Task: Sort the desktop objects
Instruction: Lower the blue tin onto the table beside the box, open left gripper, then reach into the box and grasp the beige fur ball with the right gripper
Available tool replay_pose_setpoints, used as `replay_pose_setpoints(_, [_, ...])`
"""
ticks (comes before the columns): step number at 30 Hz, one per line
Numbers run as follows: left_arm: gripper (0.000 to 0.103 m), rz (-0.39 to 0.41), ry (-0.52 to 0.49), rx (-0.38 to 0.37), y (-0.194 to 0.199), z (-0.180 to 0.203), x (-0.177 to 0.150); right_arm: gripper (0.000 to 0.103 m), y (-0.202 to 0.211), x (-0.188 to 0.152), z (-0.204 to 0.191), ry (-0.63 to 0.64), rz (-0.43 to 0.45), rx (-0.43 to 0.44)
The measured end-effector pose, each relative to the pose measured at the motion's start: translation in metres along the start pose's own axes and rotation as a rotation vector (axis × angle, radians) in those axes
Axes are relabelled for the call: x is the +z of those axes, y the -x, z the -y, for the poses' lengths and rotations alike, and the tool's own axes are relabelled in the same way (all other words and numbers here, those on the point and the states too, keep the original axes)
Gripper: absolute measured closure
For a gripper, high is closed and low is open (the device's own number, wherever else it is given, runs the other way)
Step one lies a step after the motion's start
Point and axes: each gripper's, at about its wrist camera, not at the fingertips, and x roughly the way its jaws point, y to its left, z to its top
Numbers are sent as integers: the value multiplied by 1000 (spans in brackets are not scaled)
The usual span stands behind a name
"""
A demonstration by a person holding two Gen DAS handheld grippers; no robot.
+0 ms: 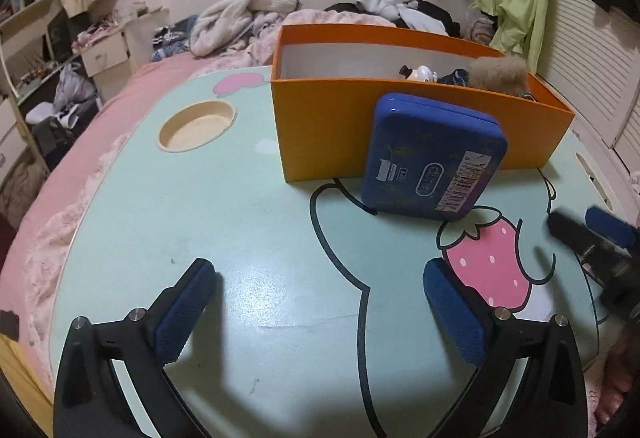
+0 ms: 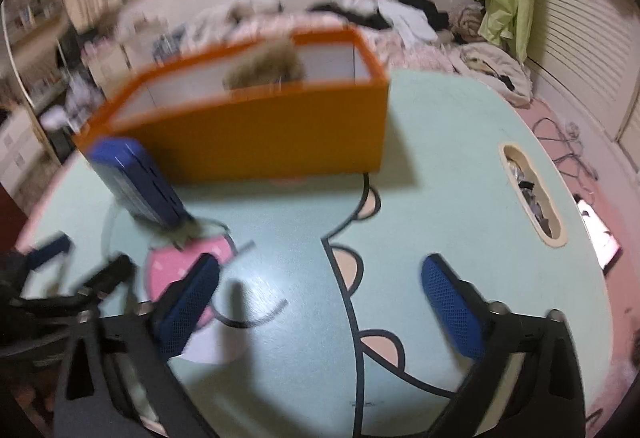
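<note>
A blue tin (image 1: pixel 434 158) with a barcode label leans upright against the front wall of an orange box (image 1: pixel 320 126) on the mint table (image 1: pixel 240 198). The box holds a brown fluffy item (image 1: pixel 498 72), a small white figure (image 1: pixel 422 72) and a dark blue item. My left gripper (image 1: pixel 320 278) is open and empty, a short way in front of the tin. My right gripper (image 2: pixel 320 278) is open and empty over the table; the tin (image 2: pixel 136 182) stands to its front left and the box (image 2: pixel 260 130) is ahead. The right wrist view is blurred.
A round cup recess (image 1: pixel 196 126) sits in the table at the left, and a slot (image 2: pixel 532 194) near the right edge. The right gripper's fingers (image 1: pixel 588 238) show at the far right. The table stands on a pink bed (image 1: pixel 60 178) with piled clothes behind.
</note>
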Motion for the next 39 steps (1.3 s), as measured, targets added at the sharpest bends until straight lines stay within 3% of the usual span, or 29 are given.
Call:
replay_pose_setpoints(1, [0,2,1,-1,0,0,0,30,7,1,3,-11,33,32])
replay_pose_setpoints(4, [0,3,2,0,0,-1,0,43,33,10,-3,16,145,90])
replay_pose_setpoints(8, [0,3,2,0,0,-1,-1,47,49,48,-32,155,201,92])
replay_pose_setpoints(12, [0,4,1,-1,0,-2,-1,34,19,96,-50,199,96,43])
replay_pose_setpoints(14, [0,4,1,-1,0,-2,-1,34,-7,109,-51,197,44,-14])
replay_pose_setpoints(15, [0,4,2,-1,0,-2,-1,35,-17,111,-52,200,27,-23])
replay_pose_setpoints(16, [0,4,2,-2,0,-1,-1,54,-31,113,-55,216,-3,-21])
replay_pose_setpoints(17, [0,4,2,-1,0,-1,-1,65,-37,113,-53,225,-23,-16])
replay_pose_setpoints(19, [0,4,2,-1,0,-1,-2,73,-41,113,-47,205,-37,7])
replay_pose_setpoints(22, [0,5,3,0,0,0,-1,88,1,111,-32,156,98,92])
replay_pose_setpoints(24, [0,6,2,0,0,-1,-1,88,37,104,-26,165,210,114])
replay_pose_setpoints(26, [0,6,2,-1,0,-2,-2,88,63,95,-20,163,259,128])
replay_pose_setpoints(29, [0,7,2,-1,0,-2,-2,88,74,72,-5,128,245,190])
replay_pose_setpoints(32, [0,7,2,-1,0,-3,-2,88,59,53,6,74,189,228])
replay_pose_setpoints(33, [0,7,2,-1,0,-3,-2,87,56,51,8,60,190,240])
replay_pose_setpoints(35, [0,7,1,-1,0,-3,-3,68,51,58,5,33,194,253])
replay_pose_setpoints(36, [0,8,1,-1,0,-3,-3,34,50,65,3,26,181,253])
replay_pose_setpoints(37, [0,8,2,-1,0,-3,-3,7,47,74,-3,28,158,248])
replay_pose_setpoints(39, [0,9,1,-1,0,-4,-3,6,39,90,-15,56,148,217])
